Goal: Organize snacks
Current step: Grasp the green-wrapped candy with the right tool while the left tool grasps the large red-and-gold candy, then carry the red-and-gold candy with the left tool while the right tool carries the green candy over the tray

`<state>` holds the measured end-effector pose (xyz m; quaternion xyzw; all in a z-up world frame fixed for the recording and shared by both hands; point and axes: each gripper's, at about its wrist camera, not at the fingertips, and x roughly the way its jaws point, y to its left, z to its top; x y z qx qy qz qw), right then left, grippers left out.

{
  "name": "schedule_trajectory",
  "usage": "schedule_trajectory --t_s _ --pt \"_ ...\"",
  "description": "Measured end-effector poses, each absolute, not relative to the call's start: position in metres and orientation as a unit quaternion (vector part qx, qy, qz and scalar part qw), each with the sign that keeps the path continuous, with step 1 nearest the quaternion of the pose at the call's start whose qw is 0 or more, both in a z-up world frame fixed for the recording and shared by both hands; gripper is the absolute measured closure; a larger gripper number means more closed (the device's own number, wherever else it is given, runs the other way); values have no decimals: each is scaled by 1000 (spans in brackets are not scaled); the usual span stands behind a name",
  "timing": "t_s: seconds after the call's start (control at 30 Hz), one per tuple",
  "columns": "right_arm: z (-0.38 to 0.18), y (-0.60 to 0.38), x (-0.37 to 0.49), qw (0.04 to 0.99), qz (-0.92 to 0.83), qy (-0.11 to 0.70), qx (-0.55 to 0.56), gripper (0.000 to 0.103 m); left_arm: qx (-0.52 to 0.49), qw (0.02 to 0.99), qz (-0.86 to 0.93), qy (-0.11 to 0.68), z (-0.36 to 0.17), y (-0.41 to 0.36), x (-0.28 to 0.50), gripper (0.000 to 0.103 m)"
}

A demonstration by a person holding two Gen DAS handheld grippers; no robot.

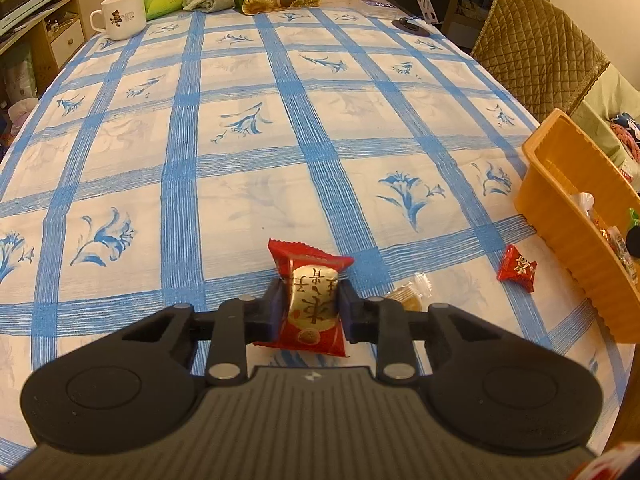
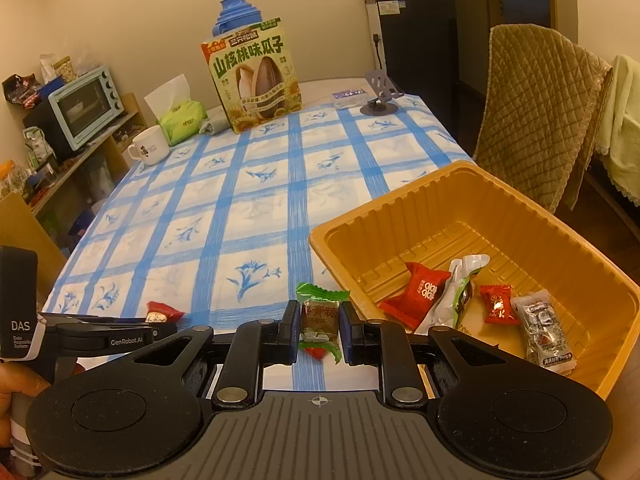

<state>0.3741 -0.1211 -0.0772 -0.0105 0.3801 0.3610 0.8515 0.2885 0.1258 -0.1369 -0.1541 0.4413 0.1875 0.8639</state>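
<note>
The tablecloth is white with a blue grid and blue flower sprigs. The tray is orange. One gripped candy is red with a cream label, the other candy green-edged. The chair cover is quilted tan, the mug white.

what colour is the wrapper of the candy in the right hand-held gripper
Green, with a tan label panel and a bit of red at the bottom: candy in the right hand-held gripper. Best in the right wrist view.
</note>
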Motion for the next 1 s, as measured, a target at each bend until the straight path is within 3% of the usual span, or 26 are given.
schedule_trajectory --t_s 1.0 --pt "-64 -104 337 838 397 376 -7 82 -150 878 181 417 -78 138 199 81"
